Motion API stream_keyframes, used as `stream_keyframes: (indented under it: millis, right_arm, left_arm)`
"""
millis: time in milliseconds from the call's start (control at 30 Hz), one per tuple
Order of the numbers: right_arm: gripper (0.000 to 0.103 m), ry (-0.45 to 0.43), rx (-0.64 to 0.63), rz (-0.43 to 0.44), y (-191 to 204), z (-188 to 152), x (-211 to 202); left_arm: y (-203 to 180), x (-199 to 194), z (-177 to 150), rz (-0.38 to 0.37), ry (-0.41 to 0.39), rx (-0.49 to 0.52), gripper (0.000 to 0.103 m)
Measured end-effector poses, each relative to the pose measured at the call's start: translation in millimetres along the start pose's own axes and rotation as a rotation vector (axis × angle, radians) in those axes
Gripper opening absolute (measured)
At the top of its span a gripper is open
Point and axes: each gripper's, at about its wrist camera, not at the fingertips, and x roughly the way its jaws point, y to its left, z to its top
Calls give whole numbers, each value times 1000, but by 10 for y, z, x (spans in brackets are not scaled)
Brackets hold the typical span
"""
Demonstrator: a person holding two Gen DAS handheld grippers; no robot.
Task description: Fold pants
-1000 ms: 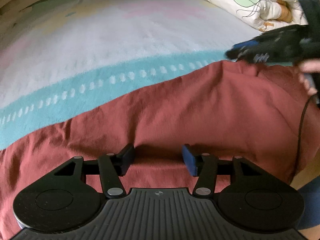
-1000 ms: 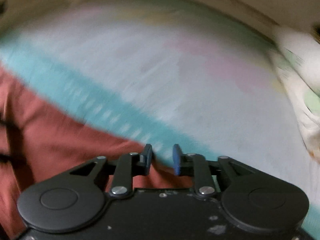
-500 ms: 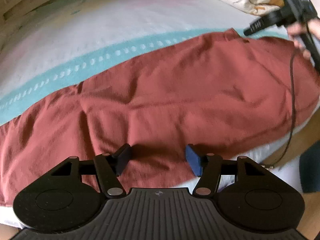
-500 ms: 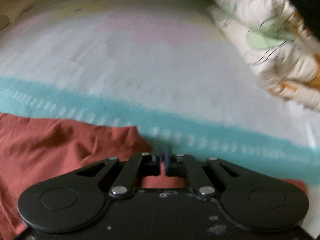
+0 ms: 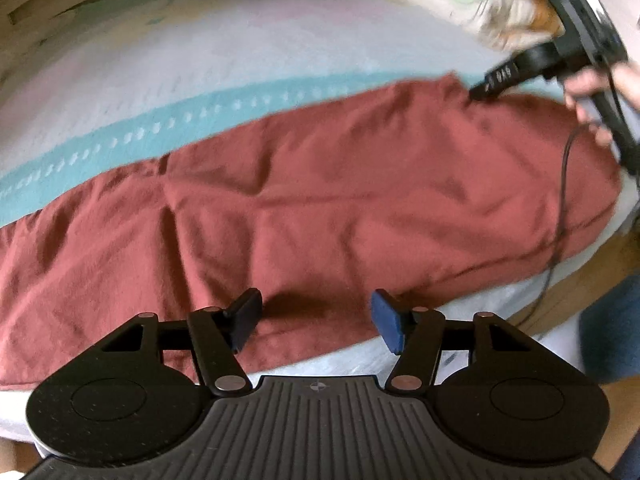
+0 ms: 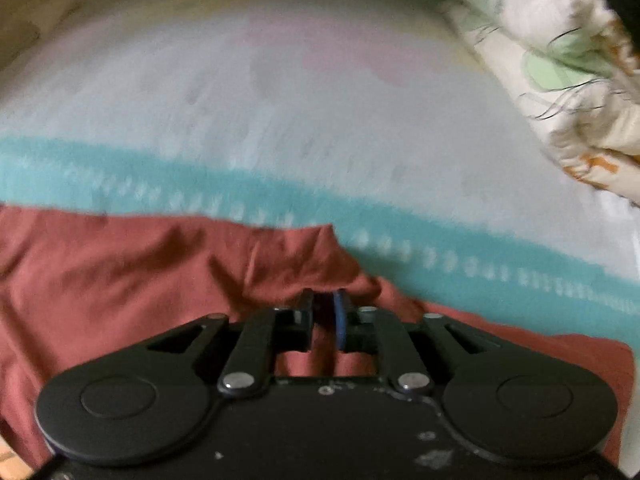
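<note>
Rust-red pants (image 5: 360,184) lie spread lengthwise across the bed, creased down the middle. My left gripper (image 5: 316,312) hovers open over their near hem, nothing between its fingers. At the far right corner of the cloth, a hand holds my right gripper (image 5: 480,90) tip-down on the fabric. In the right wrist view that gripper (image 6: 323,312) has a bunched ridge of the pants (image 6: 140,272) pinched in a narrow gap. Its jaws are opening slightly, with cloth still between the pads.
The bed cover (image 5: 200,60) is pale with a teal dotted stripe (image 6: 240,188). A folded floral quilt (image 6: 560,80) sits at the back right. A black cable (image 5: 560,200) hangs across the pants' right end. The wooden bed frame (image 5: 600,276) and a blue-clad leg (image 5: 612,328) are at right.
The left gripper has drawn back toward the near edge, so more of the pants shows. The right gripper closed on the far corner of the cloth, then its jaws parted a little.
</note>
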Motion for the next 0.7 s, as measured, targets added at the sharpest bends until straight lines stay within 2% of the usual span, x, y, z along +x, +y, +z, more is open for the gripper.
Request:
stream_keyframes:
  millis: [133, 267, 367, 467, 567, 700]
  right_arm:
    - [24, -43, 14, 62, 30, -213, -508]
    - [25, -34, 13, 124, 140, -675, -852]
    - [25, 1, -42, 152, 326, -987, -984]
    - [25, -35, -195, 149, 606, -1201, -1102]
    - [25, -103, -347, 158, 877, -1245, -1126]
    - [25, -101, -543, 176, 1223, -1306, -1022]
  left_arm:
    - [-130, -61, 74, -6, -48, 55, 59]
    - [-246, -18, 111, -37, -31, 77, 59]
    - [-283, 62, 118, -41, -3, 80, 59]
    - [-288, 83, 108, -37, 11, 84, 59]
    - [-234, 96, 119, -26, 17, 62, 59]
    - [-82, 101, 130, -19, 28, 2, 59]
